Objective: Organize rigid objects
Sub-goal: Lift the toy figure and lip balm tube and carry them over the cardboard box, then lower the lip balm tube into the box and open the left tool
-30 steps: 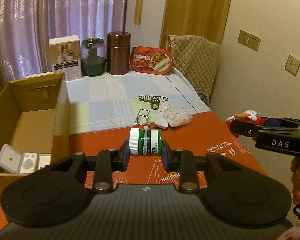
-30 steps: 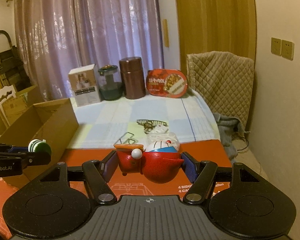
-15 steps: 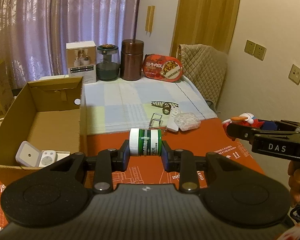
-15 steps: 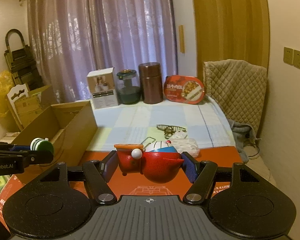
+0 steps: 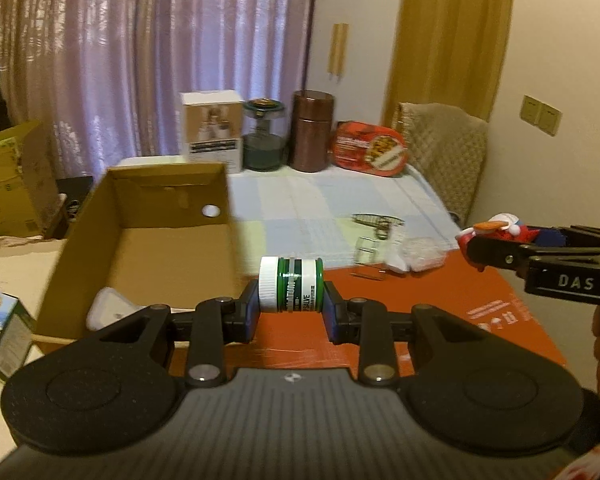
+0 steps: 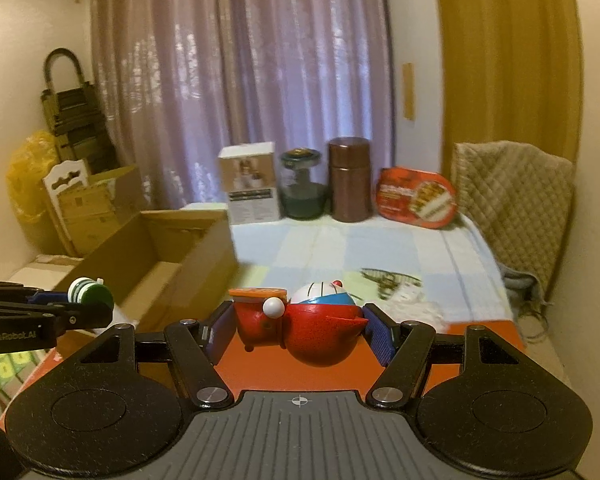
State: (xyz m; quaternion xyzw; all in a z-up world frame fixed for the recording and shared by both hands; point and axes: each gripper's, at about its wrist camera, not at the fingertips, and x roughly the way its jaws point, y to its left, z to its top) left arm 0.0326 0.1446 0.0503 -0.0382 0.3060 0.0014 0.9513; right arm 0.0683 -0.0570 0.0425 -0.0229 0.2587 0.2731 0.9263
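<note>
My left gripper (image 5: 291, 292) is shut on a small green jar with a white lid (image 5: 291, 285), held sideways in the air near the right wall of an open cardboard box (image 5: 172, 232). White items (image 5: 108, 312) lie in the box. My right gripper (image 6: 298, 326) is shut on a red Doraemon toy (image 6: 320, 328), held above the orange-red mat (image 6: 300, 376). The left gripper (image 6: 82, 298) with the jar shows at the left of the right wrist view; the right gripper (image 5: 488, 240) with the toy shows at the right of the left wrist view.
On the checked cloth (image 5: 320, 204) lie a metal clip (image 5: 366, 252), a dark hair clip (image 5: 378, 222) and a clear plastic packet (image 5: 422, 254). At the back stand a white box (image 5: 212, 136), a glass jar (image 5: 265, 136), a brown canister (image 5: 312, 136) and a red food pack (image 5: 370, 154).
Both grippers have pulled back, risen and swung left with their objects still held; the cardboard box now sits nearer the middle of both views.
</note>
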